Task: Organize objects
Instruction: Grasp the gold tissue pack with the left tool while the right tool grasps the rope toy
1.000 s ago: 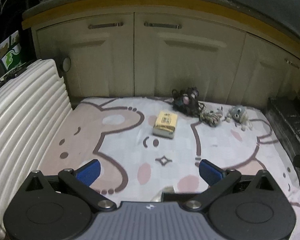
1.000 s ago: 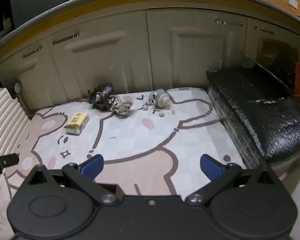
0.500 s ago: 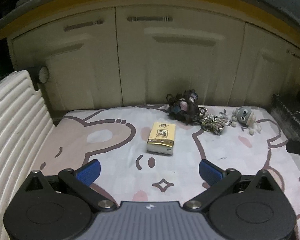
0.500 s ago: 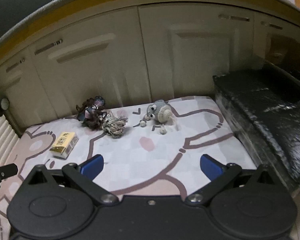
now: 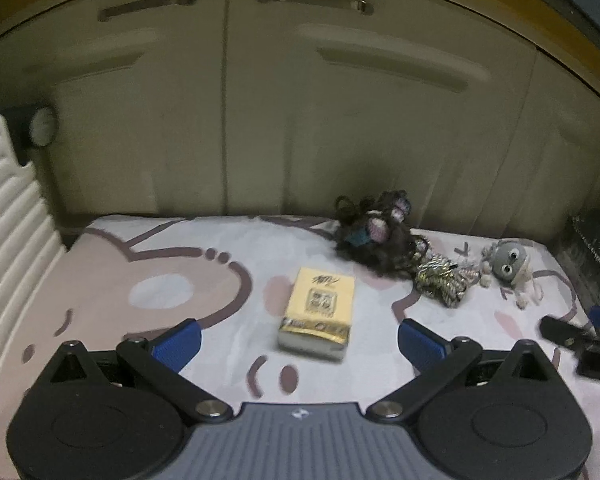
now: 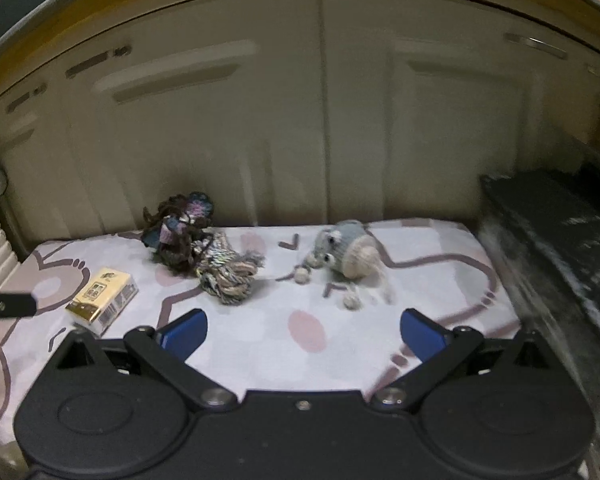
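Note:
A yellow tissue pack [image 5: 317,307] lies on the cartoon-print mat [image 5: 180,280], just ahead of my open, empty left gripper [image 5: 298,340]. Behind it to the right lie a dark yarn bundle [image 5: 374,232], a braided rope knot [image 5: 440,280] and a grey knitted toy [image 5: 508,268]. In the right wrist view the toy [image 6: 346,252] and rope knot [image 6: 228,276] lie ahead of my open, empty right gripper [image 6: 302,330]; the dark bundle [image 6: 180,232] and tissue pack [image 6: 102,298] are to the left.
Cream cabinet doors [image 5: 300,100] stand right behind the mat. A white ribbed case [image 5: 4,232] borders the mat on the left. A black wrapped box [image 6: 560,248] borders it on the right. The other gripper's tip shows at each view's edge [image 5: 580,340] [image 6: 4,306].
Both grippers have moved forward and lower toward the objects at the back of the mat. The tissue pack now lies just ahead of the left fingers. Nothing has been grasped.

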